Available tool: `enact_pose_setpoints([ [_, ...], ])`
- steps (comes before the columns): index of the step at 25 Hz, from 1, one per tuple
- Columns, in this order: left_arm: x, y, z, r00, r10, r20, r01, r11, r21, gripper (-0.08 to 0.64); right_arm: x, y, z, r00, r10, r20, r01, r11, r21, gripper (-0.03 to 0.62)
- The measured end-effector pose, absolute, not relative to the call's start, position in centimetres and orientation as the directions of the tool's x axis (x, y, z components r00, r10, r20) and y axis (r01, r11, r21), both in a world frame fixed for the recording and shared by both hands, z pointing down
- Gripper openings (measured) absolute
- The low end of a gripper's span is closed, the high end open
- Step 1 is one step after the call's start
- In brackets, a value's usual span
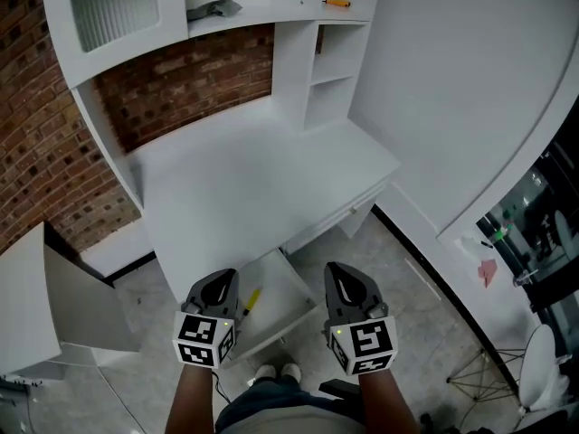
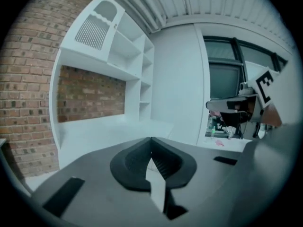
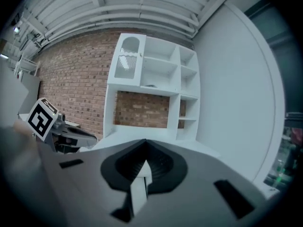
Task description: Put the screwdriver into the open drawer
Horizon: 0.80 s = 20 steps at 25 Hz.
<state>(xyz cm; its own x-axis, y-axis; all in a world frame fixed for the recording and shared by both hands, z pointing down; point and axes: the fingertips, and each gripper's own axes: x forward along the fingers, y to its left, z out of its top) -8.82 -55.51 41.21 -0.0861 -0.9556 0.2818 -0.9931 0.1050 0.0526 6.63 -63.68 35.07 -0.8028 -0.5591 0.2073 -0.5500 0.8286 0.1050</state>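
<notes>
A yellow-handled screwdriver (image 1: 251, 298) lies in the open white drawer (image 1: 288, 283) that stands pulled out below the desk's front edge. Both grippers are held up close to the head camera, above the drawer and apart from it. My left gripper (image 1: 215, 289) hangs just left of the screwdriver, jaws shut with nothing between them; in the left gripper view its tips (image 2: 151, 141) meet and point at the desk. My right gripper (image 1: 346, 283) hangs over the drawer's right side, its jaws (image 3: 144, 143) also shut and empty.
The white desk (image 1: 244, 179) carries a hutch; an orange screwdriver (image 1: 336, 4) and a grey object (image 1: 214, 9) lie on its shelf. Brick wall behind, white wall at right. A white cabinet (image 1: 36, 306) stands at left. The person's shoes (image 1: 276, 371) are below the drawer.
</notes>
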Motion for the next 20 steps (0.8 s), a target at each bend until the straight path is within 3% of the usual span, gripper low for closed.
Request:
enact_pose_setpoints([
  [11,-9.4,-53.4,26.9,-0.164,-0.985,-0.054,-0.981,0.168,-0.093,0.014,7.4,-62.4,25.3,-0.826,-0.563,-0.032,-0.559,0.81,0.179,0.009],
  [20,-9.2,-52.0,23.2,-0.189,-0.97,-0.152,-0.973,0.206,-0.105,0.014,8.3,-61.5,22.1,-0.831,-0.548,-0.094,-0.554,0.807,0.205,0.009],
])
